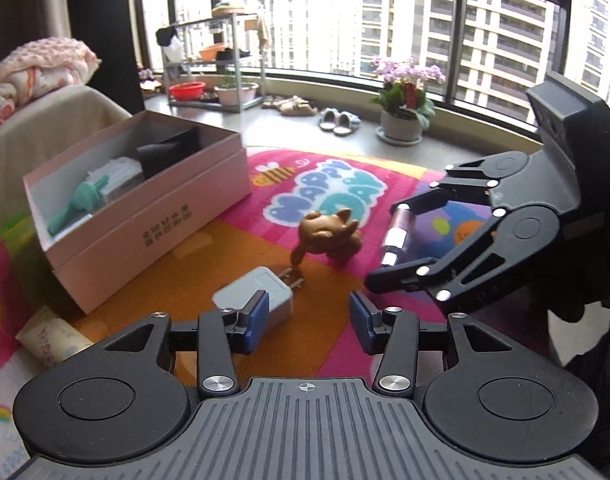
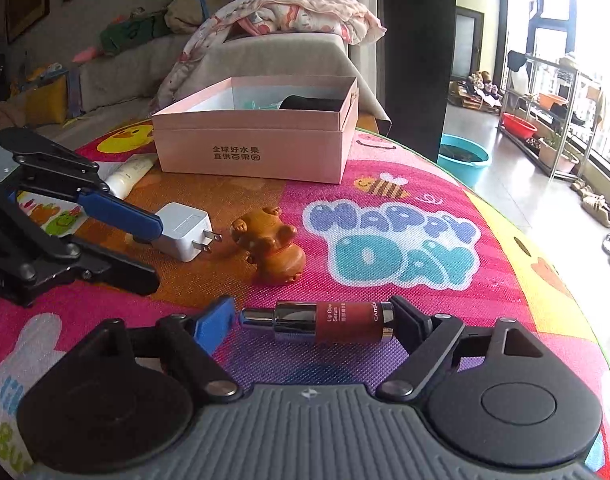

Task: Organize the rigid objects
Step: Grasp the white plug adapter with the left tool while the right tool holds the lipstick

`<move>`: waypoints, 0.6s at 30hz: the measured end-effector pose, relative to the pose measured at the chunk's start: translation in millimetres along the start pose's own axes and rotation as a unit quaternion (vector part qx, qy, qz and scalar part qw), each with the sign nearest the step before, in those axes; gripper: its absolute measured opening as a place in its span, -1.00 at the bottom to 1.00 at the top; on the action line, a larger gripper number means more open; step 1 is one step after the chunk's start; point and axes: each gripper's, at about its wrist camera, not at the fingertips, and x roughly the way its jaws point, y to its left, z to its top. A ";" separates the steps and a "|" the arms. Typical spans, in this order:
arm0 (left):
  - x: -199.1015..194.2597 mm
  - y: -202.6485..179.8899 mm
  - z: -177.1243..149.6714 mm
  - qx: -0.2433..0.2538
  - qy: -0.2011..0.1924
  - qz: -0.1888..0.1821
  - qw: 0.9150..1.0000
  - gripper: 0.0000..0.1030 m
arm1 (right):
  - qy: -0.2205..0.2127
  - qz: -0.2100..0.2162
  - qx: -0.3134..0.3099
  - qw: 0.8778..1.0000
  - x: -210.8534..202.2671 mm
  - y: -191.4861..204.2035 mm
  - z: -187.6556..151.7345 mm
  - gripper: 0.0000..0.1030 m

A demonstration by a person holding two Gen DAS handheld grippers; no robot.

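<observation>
Glossy cylindrical lip serum tube (image 2: pixel 337 322) (chrome-capped)

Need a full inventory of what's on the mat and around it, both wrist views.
box: 1, pink, open, far side of the mat
teal tool: 1, teal, inside the box
black item: 1, black, inside the box
charger plug: 1, white, on the mat, by the left gripper's blue finger
animal figurine: 1, brown, mid-mat beside the plug
lip serum tube: 1, red-brown with silver cap, lying between the right gripper's fingers
cream tube: 1, white, beside the box
play mat: 1, pink, multicolour print
flower pot: 1, pink blooms, by the window
left gripper: 1, black, blue pads, open
right gripper: 1, black, open around the tube
</observation>
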 end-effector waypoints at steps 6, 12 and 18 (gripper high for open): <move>27.1 58.5 11.1 -0.111 -0.003 -0.027 0.993 -0.06 | 0.000 0.000 0.000 1.000 0.0 0.0 -0.1 0.63; 32.9 72.0 -5.1 -0.157 0.012 -0.115 0.981 -0.04 | 0.000 0.000 0.000 1.000 -0.1 -0.1 0.0 0.63; 7.9 23.5 -14.3 -0.088 0.014 -0.090 0.992 -0.02 | 0.002 0.002 -0.002 1.000 0.1 1.0 0.1 0.67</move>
